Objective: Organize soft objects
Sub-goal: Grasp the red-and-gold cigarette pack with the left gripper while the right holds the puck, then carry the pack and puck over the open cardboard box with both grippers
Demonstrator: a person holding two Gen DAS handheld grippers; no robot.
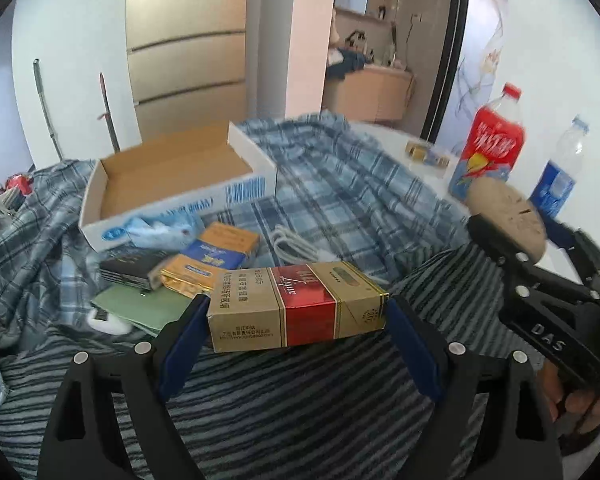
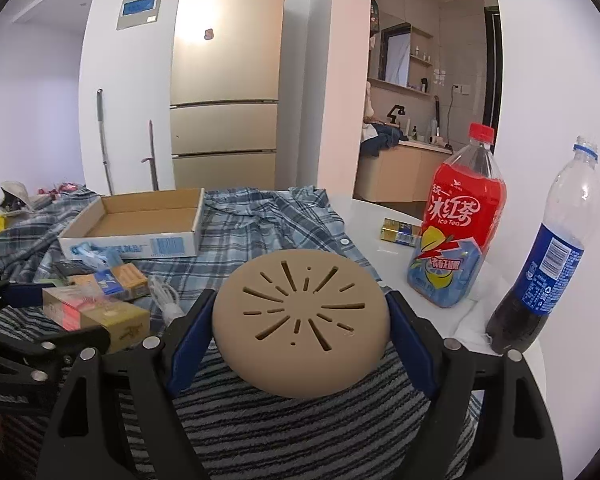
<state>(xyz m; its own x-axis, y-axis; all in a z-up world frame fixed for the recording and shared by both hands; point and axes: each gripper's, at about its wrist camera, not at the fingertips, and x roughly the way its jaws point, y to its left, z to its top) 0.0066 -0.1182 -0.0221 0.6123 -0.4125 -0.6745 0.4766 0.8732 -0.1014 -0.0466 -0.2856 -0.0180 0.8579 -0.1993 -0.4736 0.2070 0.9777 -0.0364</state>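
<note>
Tan and slotted, a round soft disc (image 2: 300, 324) sits clamped between the blue pads of the right gripper (image 2: 300, 320), held above a grey striped cloth (image 2: 300, 432). Both pads press its sides.

Left gripper (image 1: 296, 320): a gold-and-red carton (image 1: 296, 308) lies between its pads. The right-hand pad touches the carton's end; the left-hand pad stands at its other end, and contact there cannot be confirmed — the grip cannot be told for certain.

Beyond the carton, on a blue plaid shirt (image 1: 340, 184), lies a loose pile: an orange-and-blue pack (image 1: 220, 248), a dark pack (image 1: 128, 270), a green flat item (image 1: 140, 304) and a coiled white cable (image 1: 292, 246). An open cardboard tray (image 1: 172, 188) rests behind them, its interior bare, with crumpled blue material (image 1: 160, 228) against its front wall.

On the white table (image 2: 364, 216) to the right stand a red iced-tea bottle (image 2: 456, 232) and a blue-labelled cola bottle (image 2: 548, 276), well apart from the tray — a small gold pack (image 2: 400, 232) lies just beside the tea bottle.
</note>
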